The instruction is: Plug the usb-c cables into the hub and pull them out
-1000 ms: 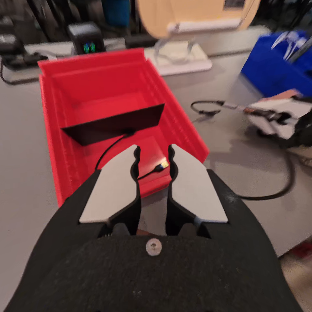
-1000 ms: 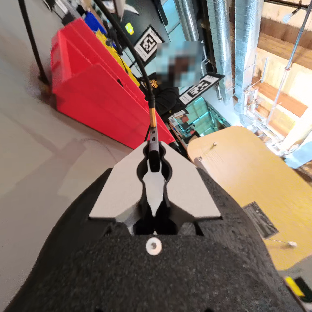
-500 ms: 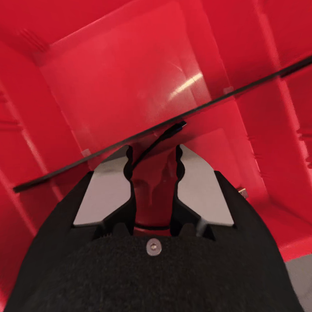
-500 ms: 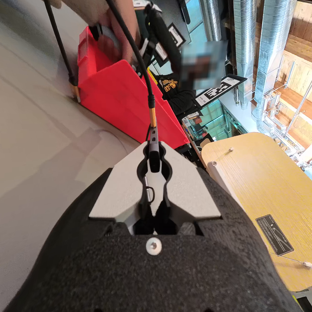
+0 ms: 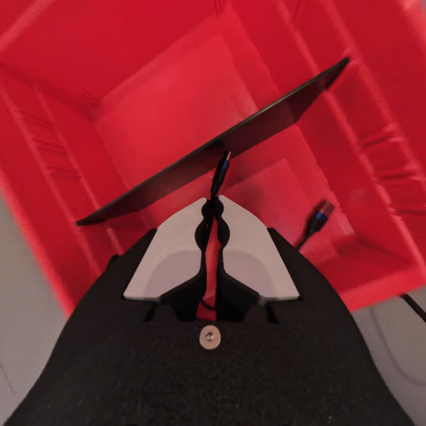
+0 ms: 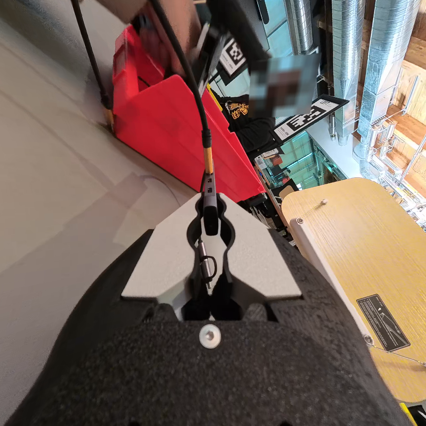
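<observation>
Cables were mid-fetch — the left gripper [image 5: 213,198] had pinched a blue-tipped usb-c cable [image 5: 222,170] inside the red bin [image 5: 161,99], the right gripper [image 6: 211,196] clamped the hub [image 6: 210,207] — aligning plug to port seemed next.

1. Grey tabletop [image 6: 57,184] fills left of the right wrist view; also at the near corners of the left wrist view, w/ soft shadows.
2. Red bin [image 6: 175,129] on the table, far left-centre; black divider [image 5: 207,152] stands inside it.
3. Light wood board [image 6: 359,265] w/ white edge at right, a black sticker near its near end.
4. Silver ducts [image 6: 373,69] run along far right, beside wood beams [image 6: 412,57].
5. Glass panels [image 6: 297,166] w/ teal tint in the mid distance; bright light far right.
6. Black-and-white marker boards [image 6: 309,115] at far centre.
</observation>
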